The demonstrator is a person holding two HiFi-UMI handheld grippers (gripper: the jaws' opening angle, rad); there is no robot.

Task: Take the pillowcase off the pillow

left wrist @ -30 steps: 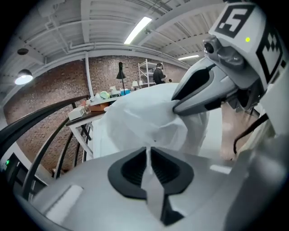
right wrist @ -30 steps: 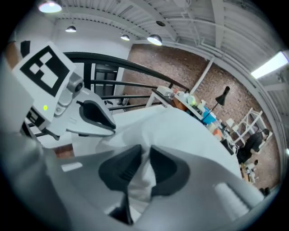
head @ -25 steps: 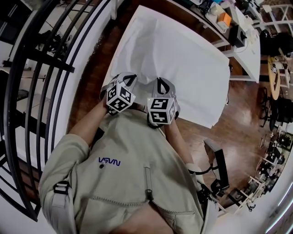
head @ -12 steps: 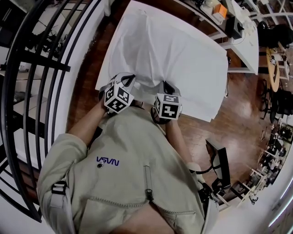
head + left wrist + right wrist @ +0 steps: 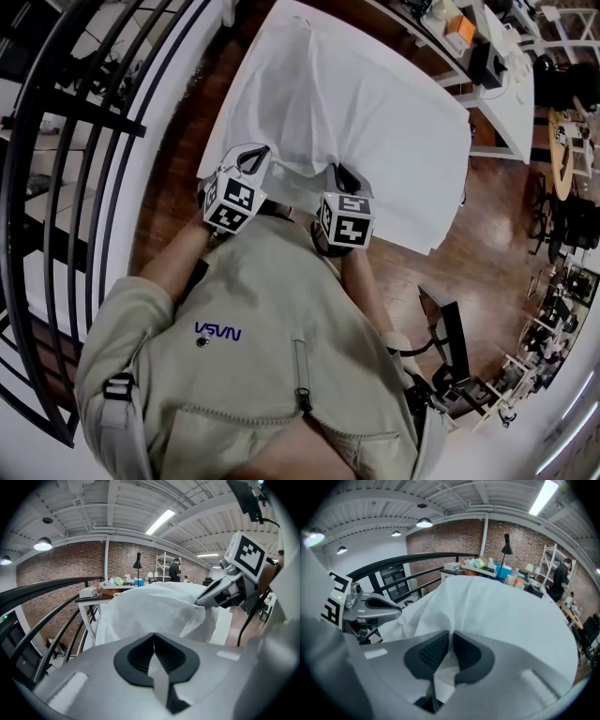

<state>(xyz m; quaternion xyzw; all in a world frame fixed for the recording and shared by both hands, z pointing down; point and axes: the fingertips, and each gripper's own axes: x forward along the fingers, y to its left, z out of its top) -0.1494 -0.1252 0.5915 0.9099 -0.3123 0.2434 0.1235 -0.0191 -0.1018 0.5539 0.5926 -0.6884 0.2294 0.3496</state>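
Note:
A white pillow in its pillowcase (image 5: 347, 103) lies on a white-covered table (image 5: 427, 220). Both grippers are at its near edge. My left gripper (image 5: 255, 152) is at the near left corner. Its jaws (image 5: 153, 634) are closed, with a strip of the pillowcase (image 5: 150, 606) pinched between the pads. My right gripper (image 5: 339, 174) is at the near edge, further right. Its jaws (image 5: 451, 632) have just been opening and stand slightly apart, with a fold of the pillowcase (image 5: 506, 616) lying loosely between them. Each gripper shows in the other's view: the right gripper (image 5: 225, 590) and the left gripper (image 5: 370, 606).
A black curved railing (image 5: 84, 141) runs close along the left. Wooden floor (image 5: 487, 244) surrounds the table. A cluttered desk (image 5: 469, 47) stands beyond the pillow at the back right, and a black stand (image 5: 445, 337) is on the floor at the right.
The right gripper has slid a little to the right along the pillow's near edge and then stopped. The left gripper has rolled and lifted slightly at the left corner.

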